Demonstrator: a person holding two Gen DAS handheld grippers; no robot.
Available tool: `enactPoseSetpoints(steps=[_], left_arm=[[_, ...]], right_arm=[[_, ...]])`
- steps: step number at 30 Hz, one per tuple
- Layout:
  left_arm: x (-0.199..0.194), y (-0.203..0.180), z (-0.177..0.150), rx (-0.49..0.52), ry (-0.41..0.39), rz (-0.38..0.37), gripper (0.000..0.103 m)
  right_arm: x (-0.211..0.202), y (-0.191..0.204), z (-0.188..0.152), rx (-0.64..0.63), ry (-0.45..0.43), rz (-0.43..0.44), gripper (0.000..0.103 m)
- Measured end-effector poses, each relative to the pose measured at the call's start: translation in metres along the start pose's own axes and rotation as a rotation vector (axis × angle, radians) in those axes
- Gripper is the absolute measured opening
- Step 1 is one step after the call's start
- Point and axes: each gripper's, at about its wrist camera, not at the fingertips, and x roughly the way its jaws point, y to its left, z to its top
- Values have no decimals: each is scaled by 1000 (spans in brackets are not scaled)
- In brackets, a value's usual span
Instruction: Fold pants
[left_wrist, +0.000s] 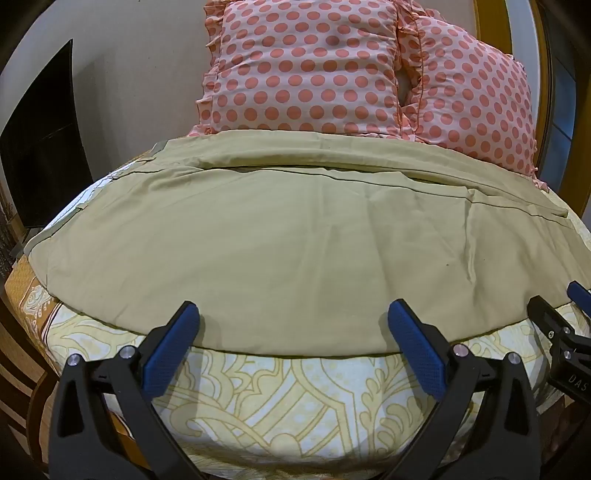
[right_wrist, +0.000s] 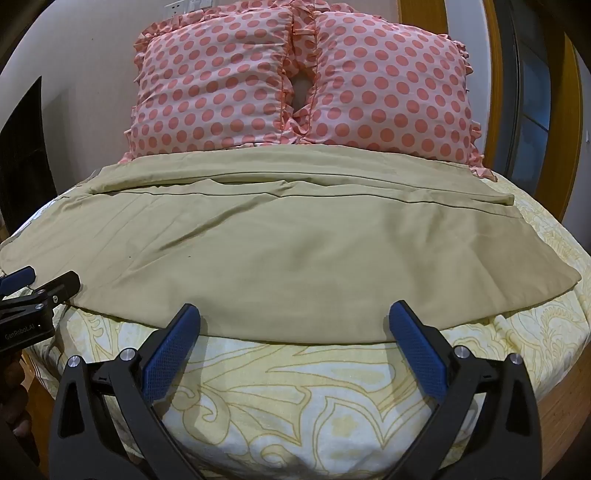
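Khaki pants (right_wrist: 258, 258) flat on bedsheet (right_wrist: 295, 398) | 2 dotted pillows (right_wrist: 295, 85) touching far edge | both jaws wide, empty

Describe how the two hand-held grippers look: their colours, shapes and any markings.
Both look alike. The left hand-held gripper and the right hand-held gripper each have two black, angular plastic fingers with silver pivot screws. The inner pads are blue with a fine dotted texture. White lettering reads "GenRoboLAI" on the left body and "DAS" on the right. No cables or sleeves show.
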Motion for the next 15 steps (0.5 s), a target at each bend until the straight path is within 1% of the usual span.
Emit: enactPoseSetpoints(steps=[15], left_arm=[[0,0,0,0,1,0,101]], right_arm=[[0,0,0,0,-4,-2,102]])
